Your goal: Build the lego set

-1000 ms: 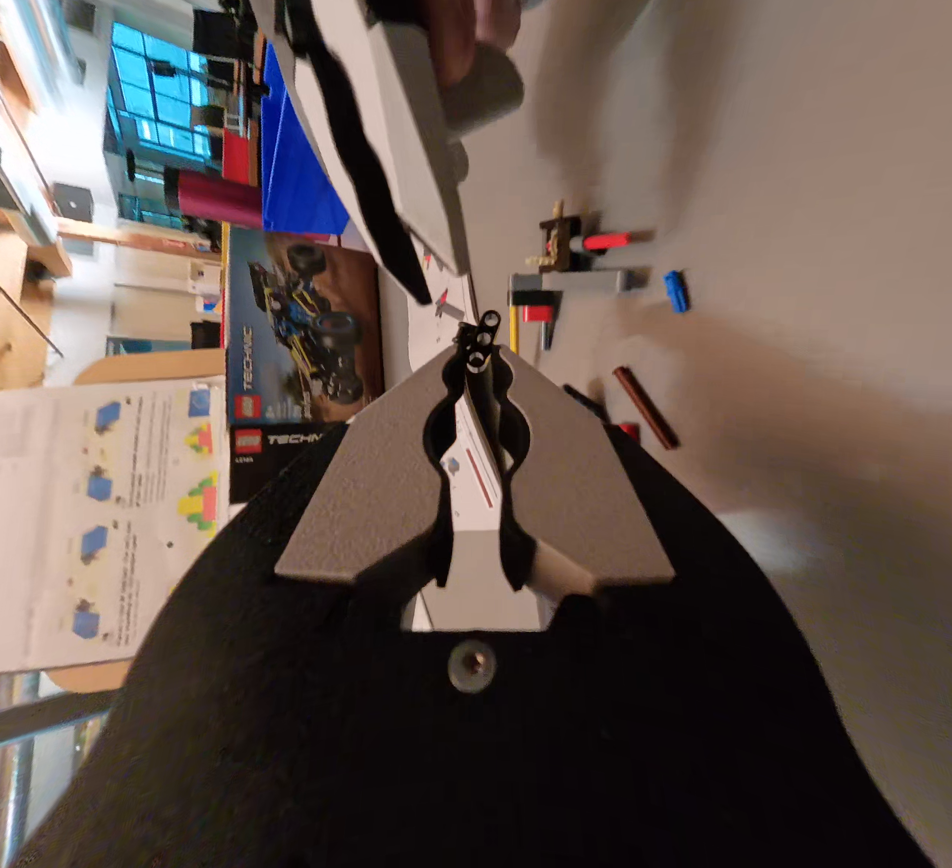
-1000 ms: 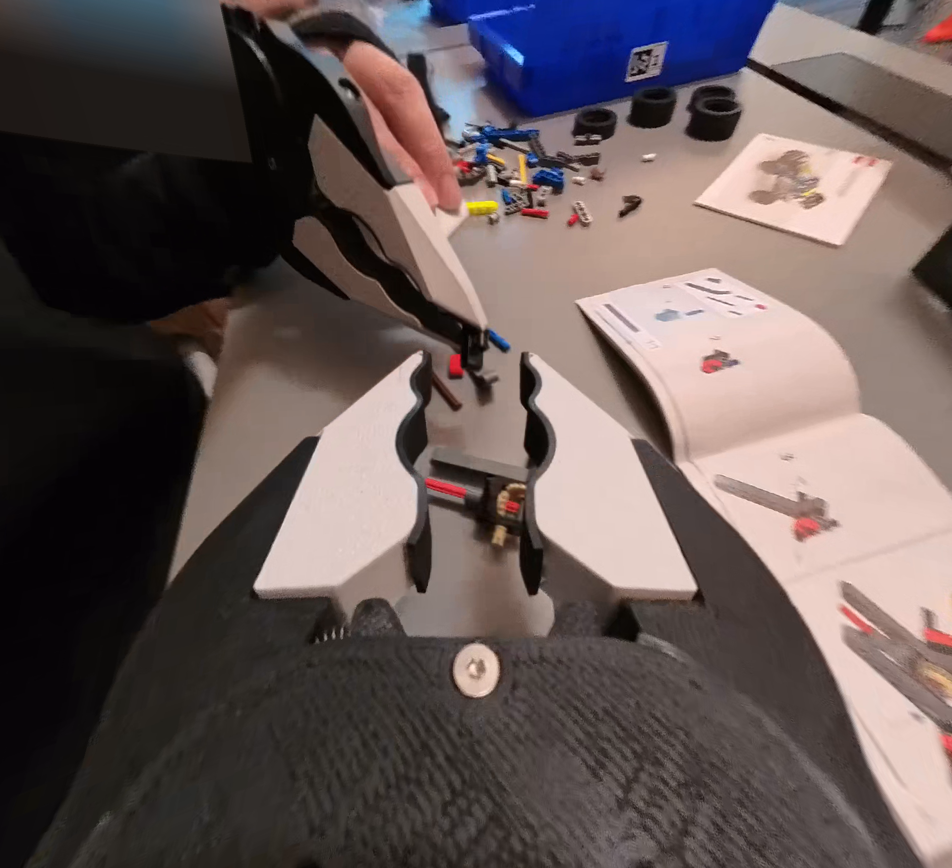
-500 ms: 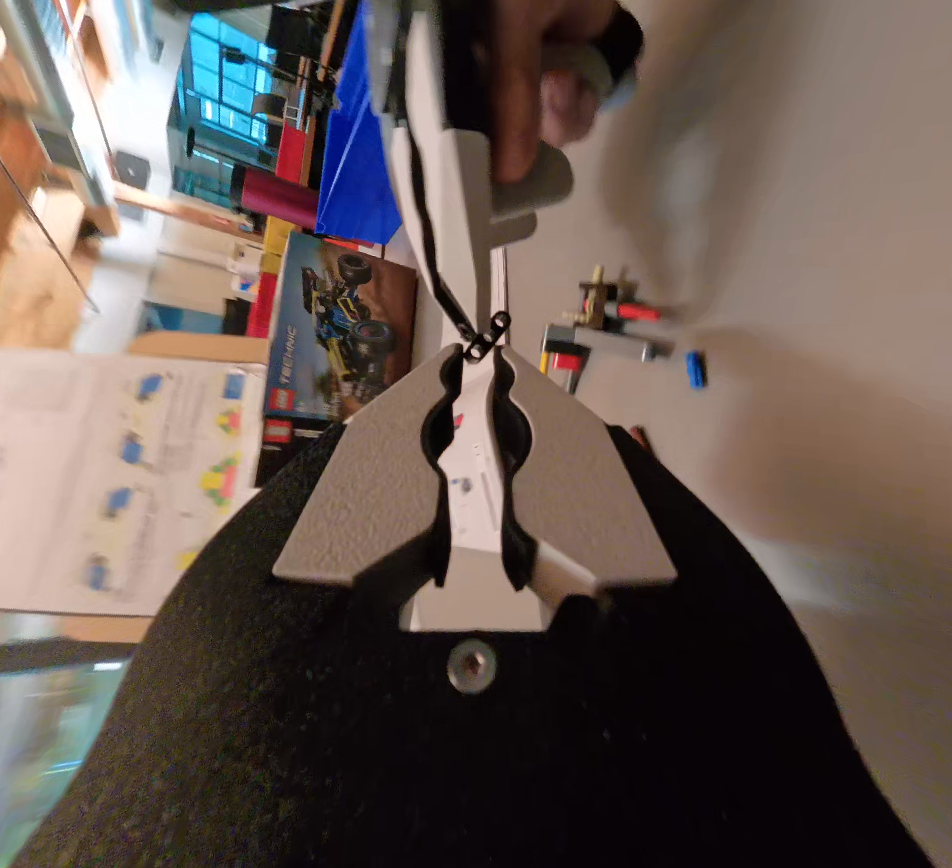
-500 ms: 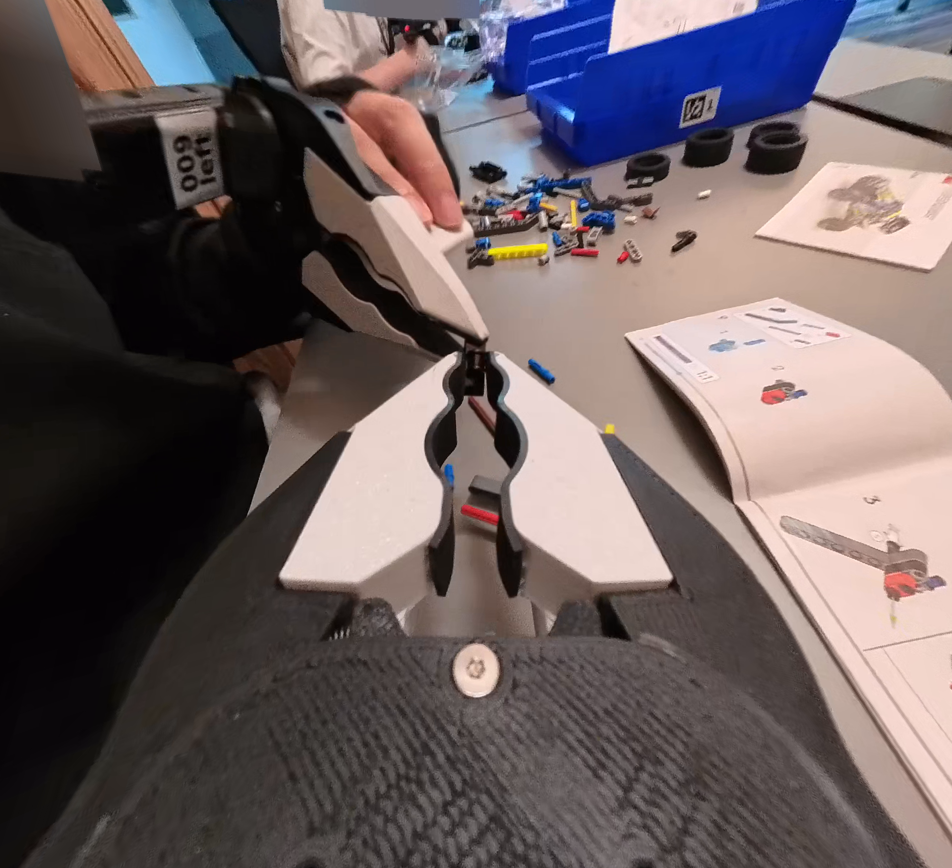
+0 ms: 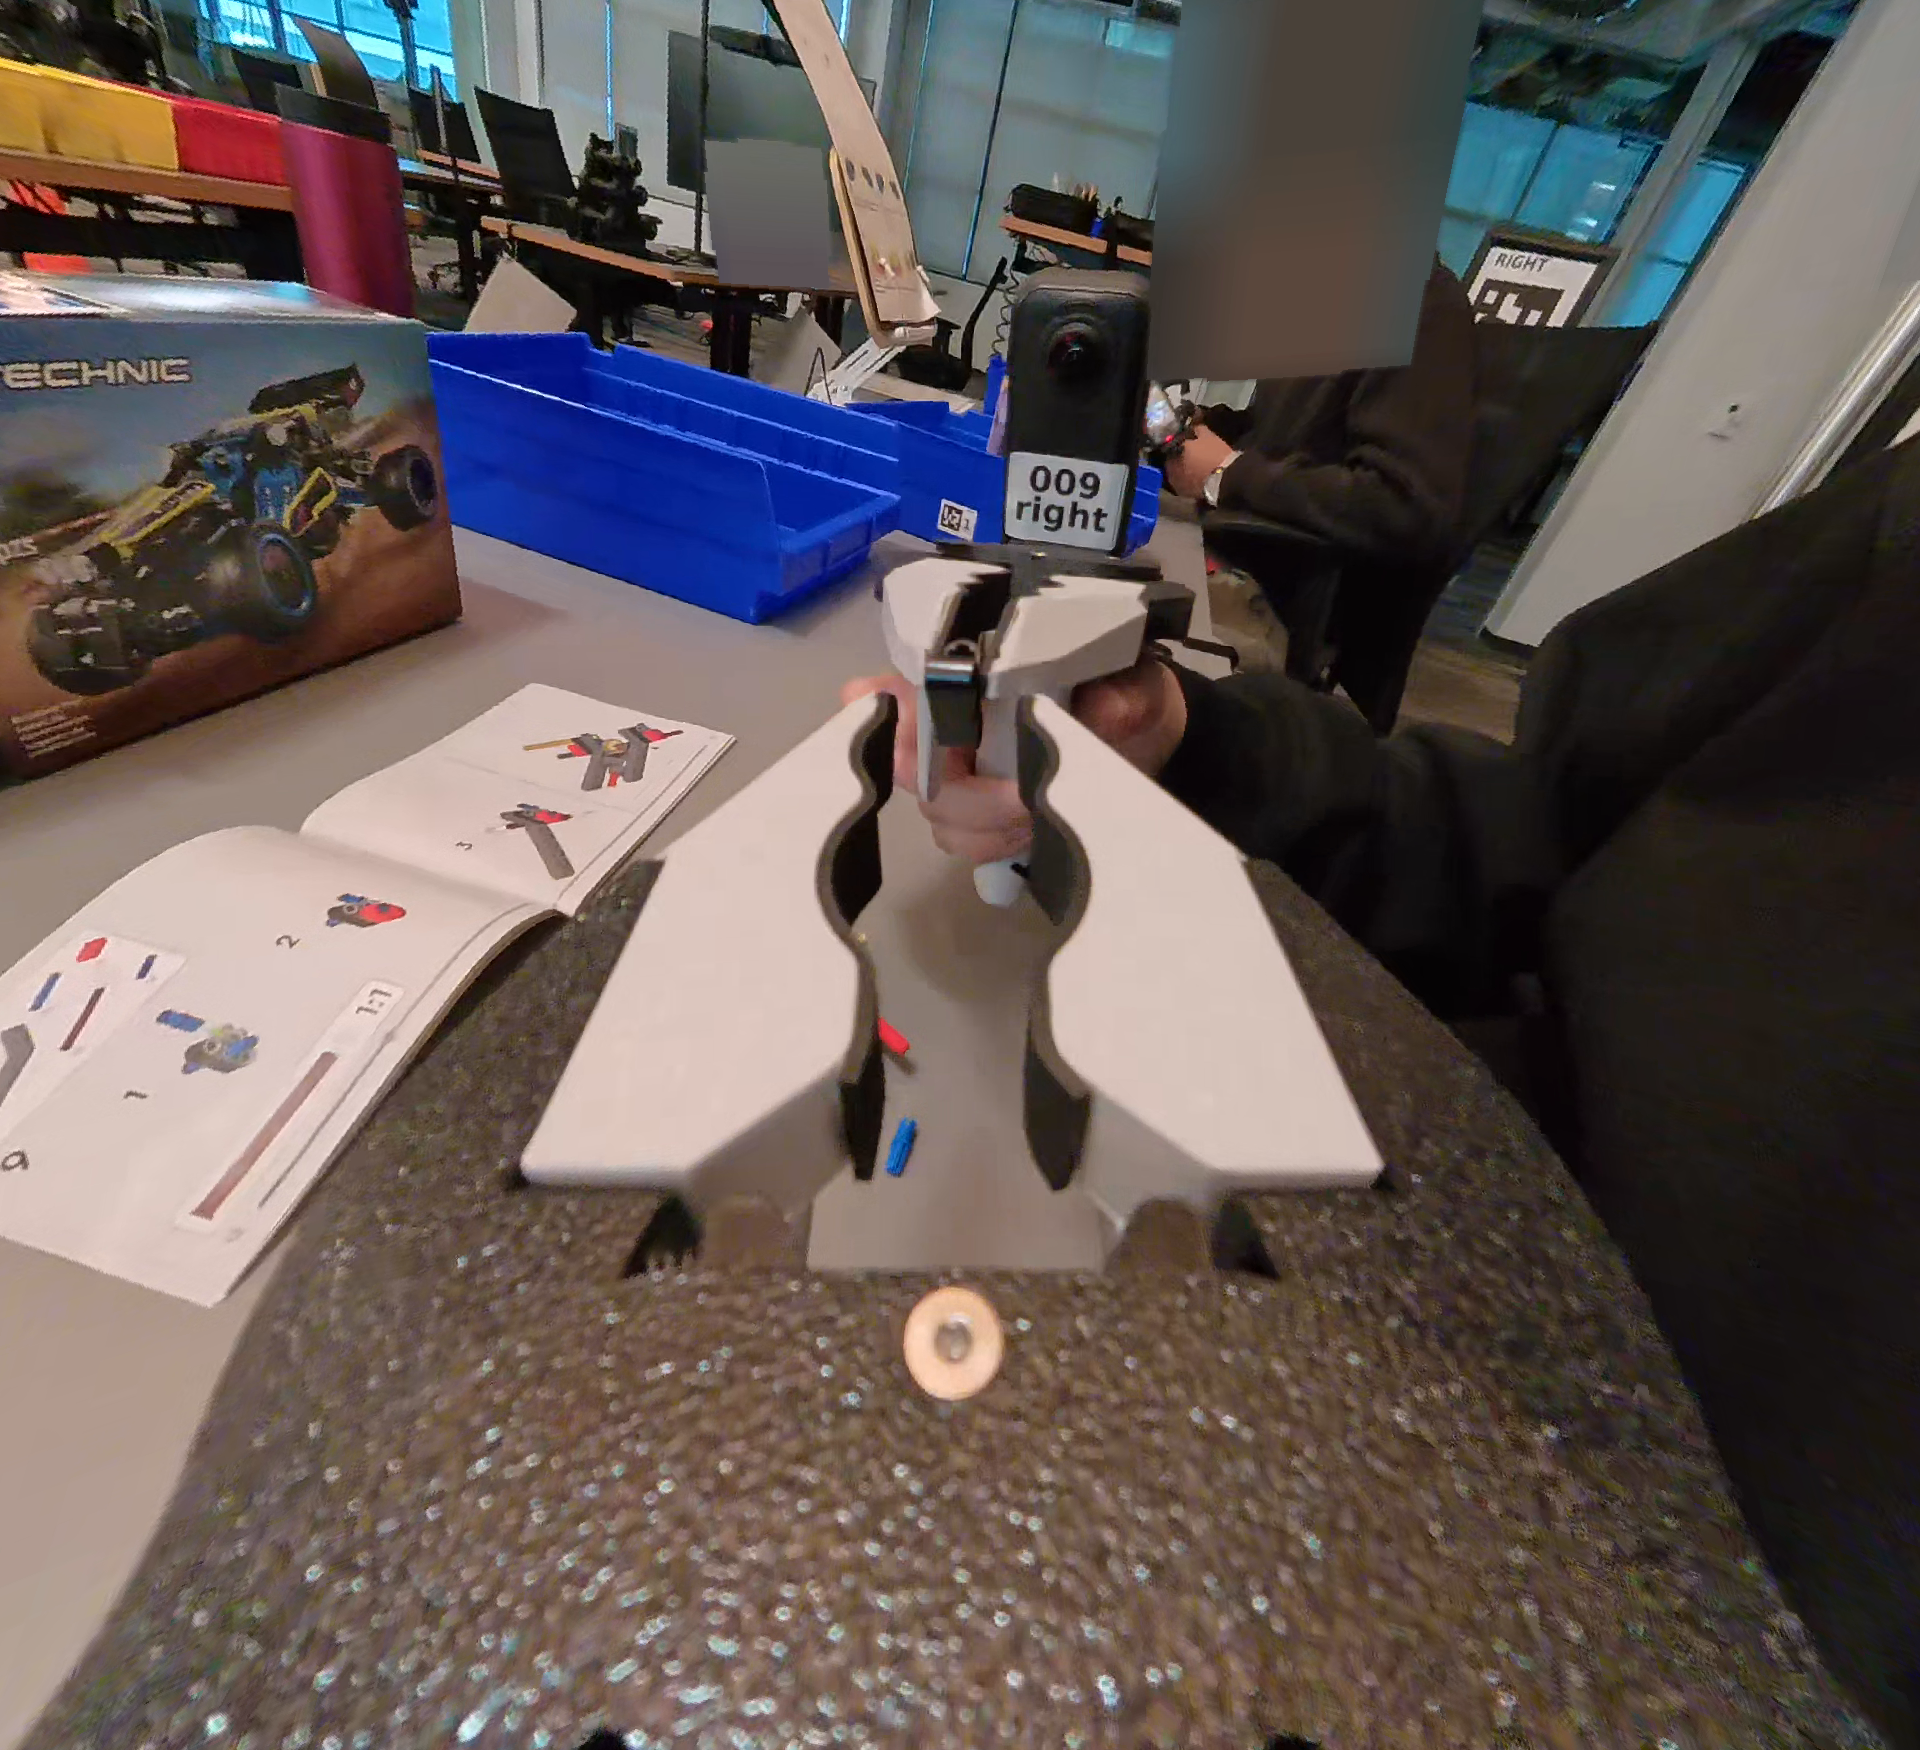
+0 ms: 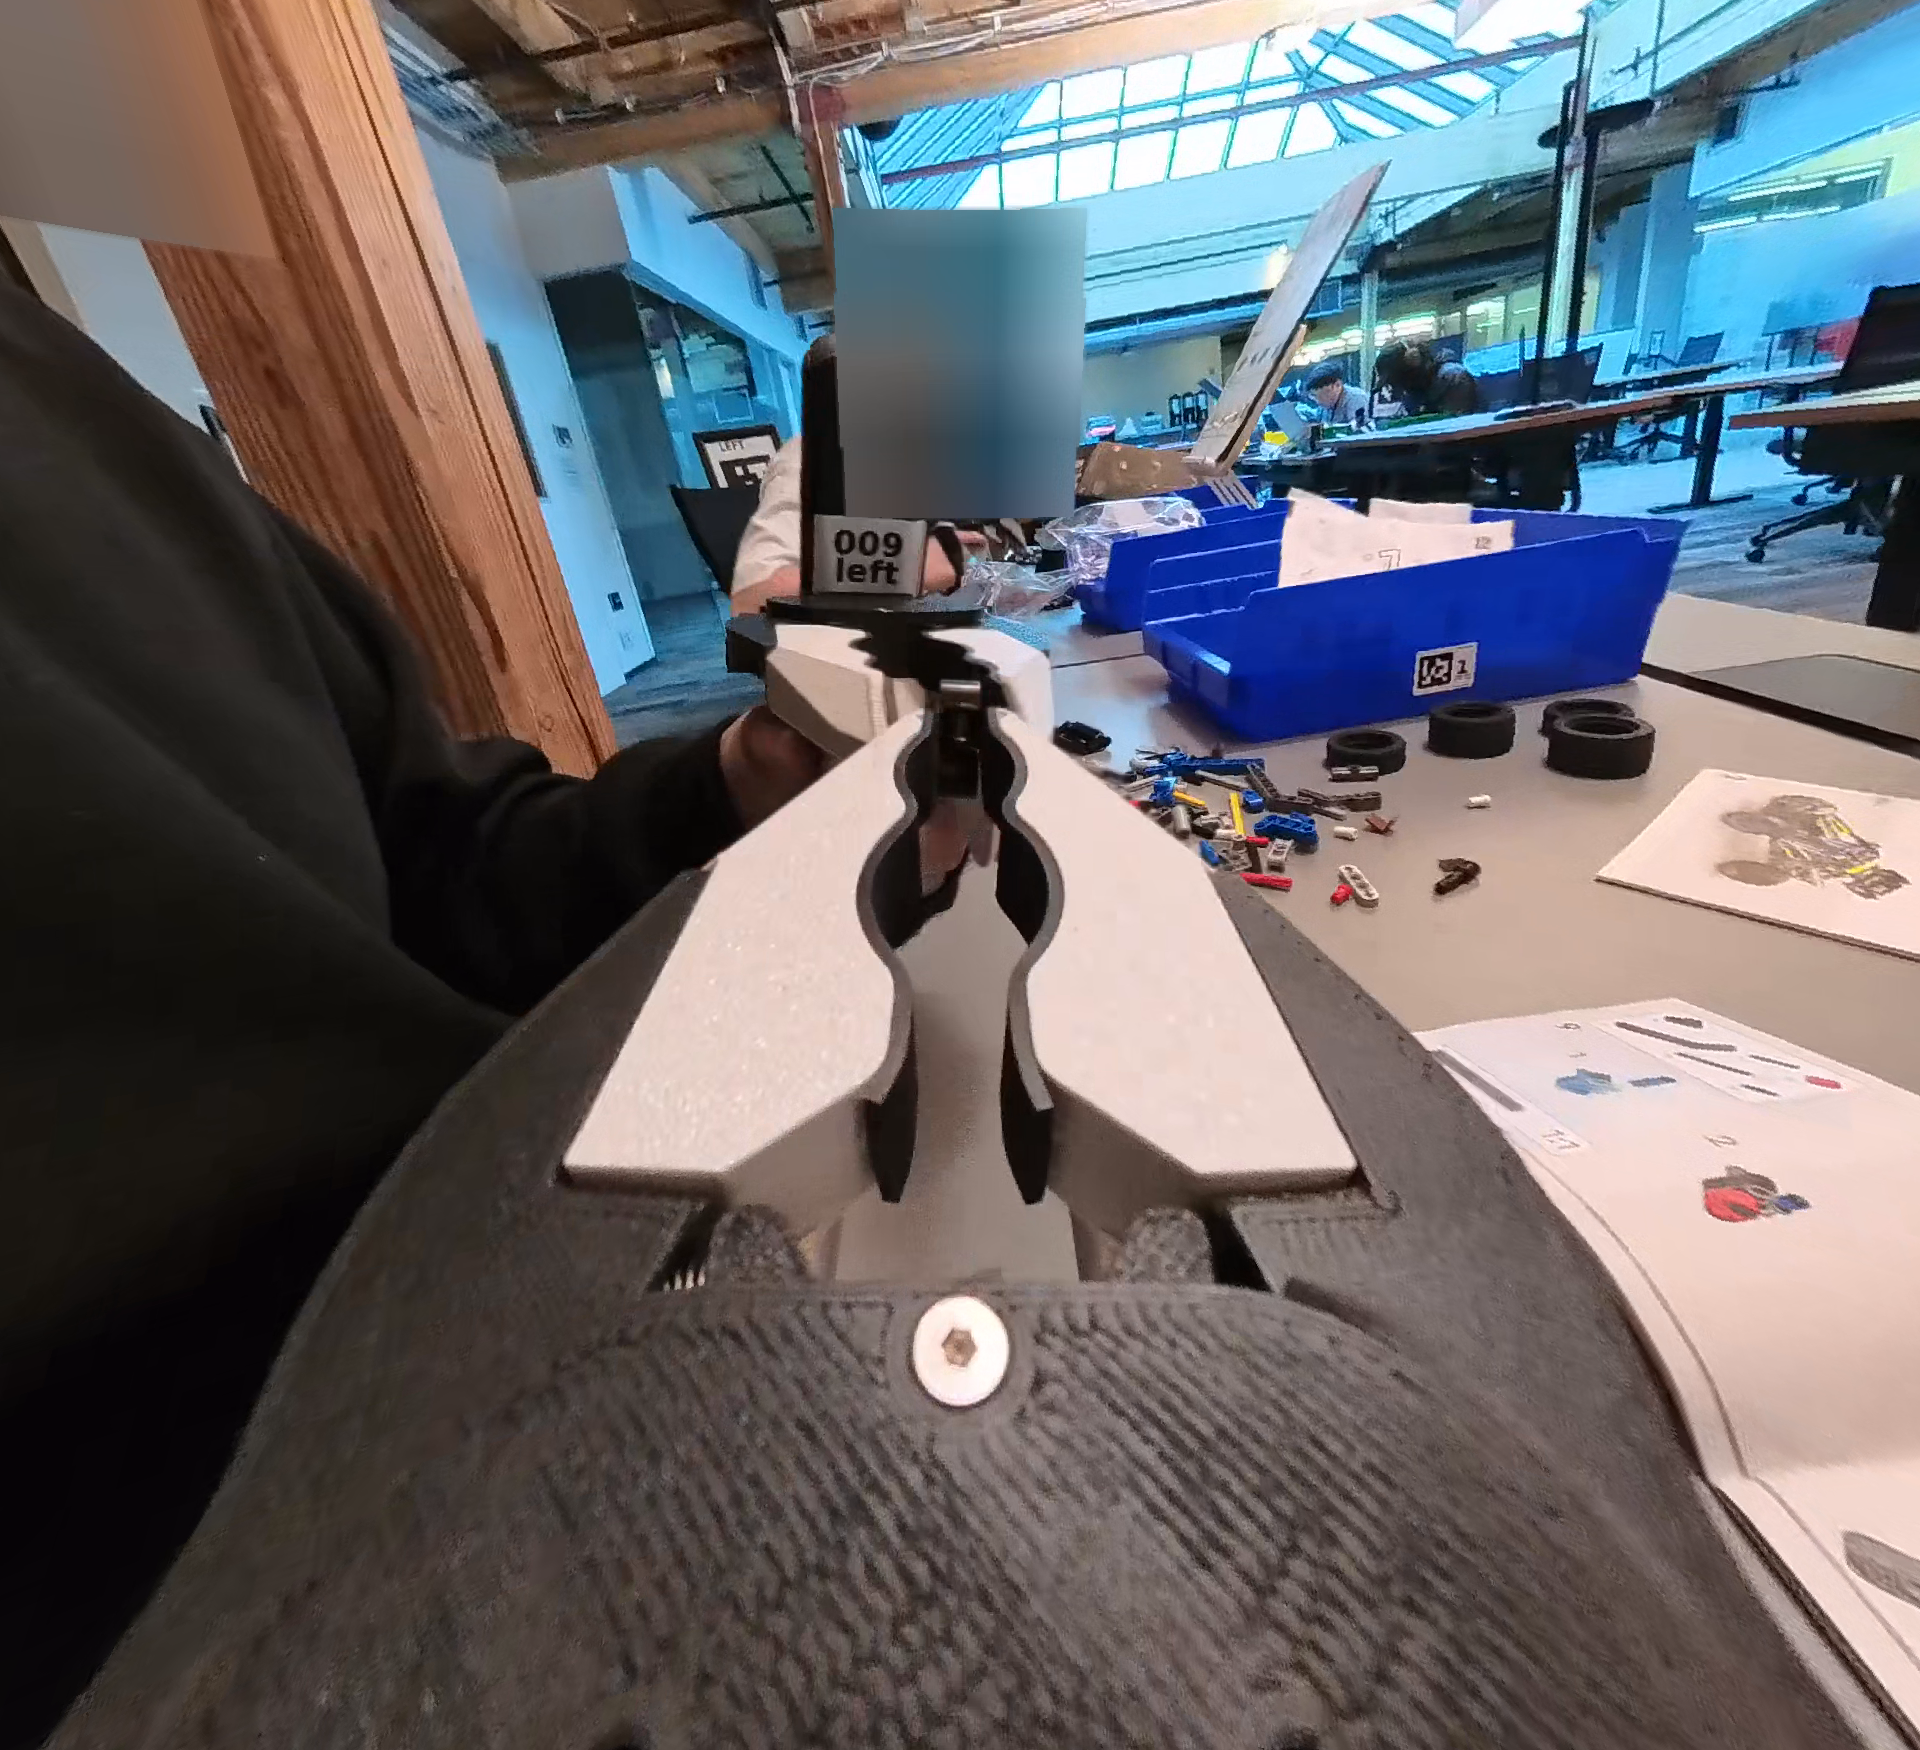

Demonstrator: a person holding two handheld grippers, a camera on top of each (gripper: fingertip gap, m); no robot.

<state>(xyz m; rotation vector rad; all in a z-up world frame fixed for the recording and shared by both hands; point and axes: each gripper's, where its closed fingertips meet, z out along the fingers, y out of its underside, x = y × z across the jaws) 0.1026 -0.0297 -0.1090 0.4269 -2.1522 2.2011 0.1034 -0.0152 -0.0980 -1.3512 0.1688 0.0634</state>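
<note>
Right gripper pinches the black beam upright, likely for inspection; left gripper gapes wide, empty, facing it.

Table: grey table bore everything.
On it: open instruction booklet, set box, blue bins, tyres, loose pieces, loose sheet.
</note>
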